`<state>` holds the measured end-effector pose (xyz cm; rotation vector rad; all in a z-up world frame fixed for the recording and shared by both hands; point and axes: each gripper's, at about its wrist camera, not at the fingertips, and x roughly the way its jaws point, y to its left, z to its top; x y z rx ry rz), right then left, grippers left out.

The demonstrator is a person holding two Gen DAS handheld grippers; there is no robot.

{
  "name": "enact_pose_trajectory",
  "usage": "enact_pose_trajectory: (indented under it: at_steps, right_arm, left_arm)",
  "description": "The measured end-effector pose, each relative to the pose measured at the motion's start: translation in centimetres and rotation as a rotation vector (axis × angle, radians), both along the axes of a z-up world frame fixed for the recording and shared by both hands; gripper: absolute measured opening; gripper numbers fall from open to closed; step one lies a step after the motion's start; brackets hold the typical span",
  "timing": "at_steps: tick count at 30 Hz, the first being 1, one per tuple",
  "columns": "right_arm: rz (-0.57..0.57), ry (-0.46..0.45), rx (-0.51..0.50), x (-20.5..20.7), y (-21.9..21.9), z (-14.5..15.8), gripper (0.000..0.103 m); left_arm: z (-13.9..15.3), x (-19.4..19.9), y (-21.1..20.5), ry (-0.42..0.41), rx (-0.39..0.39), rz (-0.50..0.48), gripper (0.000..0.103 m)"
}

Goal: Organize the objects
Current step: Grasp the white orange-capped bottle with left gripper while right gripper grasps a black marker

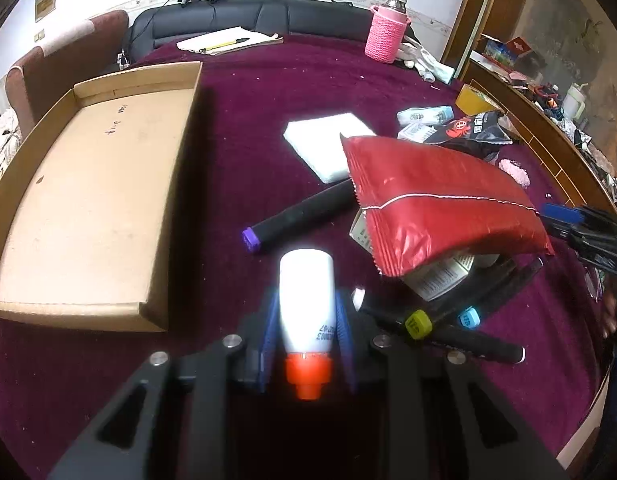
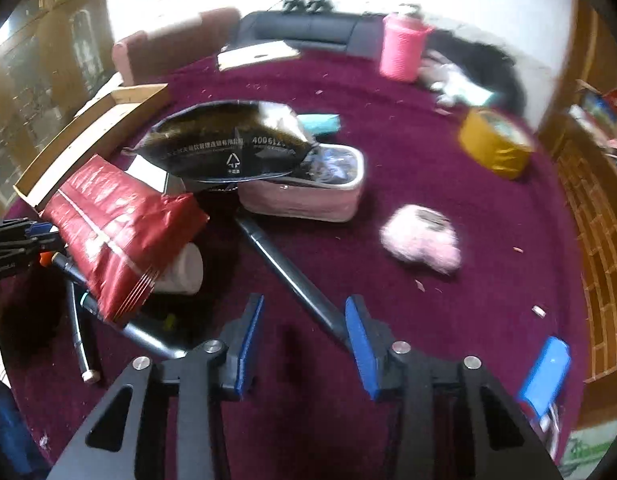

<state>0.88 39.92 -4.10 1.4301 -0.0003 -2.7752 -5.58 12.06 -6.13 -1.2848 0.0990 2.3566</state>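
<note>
Left wrist: left gripper [image 1: 306, 320] clamped on white bottle [image 1: 307, 300], maroon cloth [image 1: 248, 152], right gripper [image 2: 304, 336] released.

On the counter: 1 cardboard tray [image 1: 92, 196]. 1 white bottle [image 1: 306, 304] with an orange cap. 1 red snack bag [image 1: 436, 200] and 1 black snack bag [image 2: 228, 148]. Black markers, at least 4 in the left view: 1 purple-capped [image 1: 300, 216], 1 yellow-capped [image 1: 418, 324], 1 blue-capped [image 1: 468, 317], 1 more crossing them. 1 white pad [image 1: 328, 144]. 1 pink pouch [image 2: 308, 192]. 1 pink fluffy item [image 2: 422, 240]. 1 tape roll [image 2: 494, 146]. 1 pink-sleeved flask [image 1: 386, 30].
</note>
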Motion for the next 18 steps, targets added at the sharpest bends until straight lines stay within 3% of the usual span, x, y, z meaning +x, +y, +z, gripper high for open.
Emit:
enact_pose_trajectory:
  at_steps: [4, 10, 18]
  right_arm:
    - [0.031, -0.046, 0.023, -1.8, -0.3, -1.3, 0.043]
    - [-0.05, -0.083, 0.058, -0.8, -2.2, -1.5, 0.016]
    - [-0.204, -0.052, -0.089, 5.4, -1.9, -1.0, 0.016]
  left_arm:
    - [0.0, 0.0, 0.2, 0.005, -0.01, -0.001, 0.026]
    - [0.0, 0.1, 0.4, 0.022, -0.022, -0.005, 0.026]
    - [0.4, 0.3, -0.3, 0.009, 0.024, -0.005, 0.026]
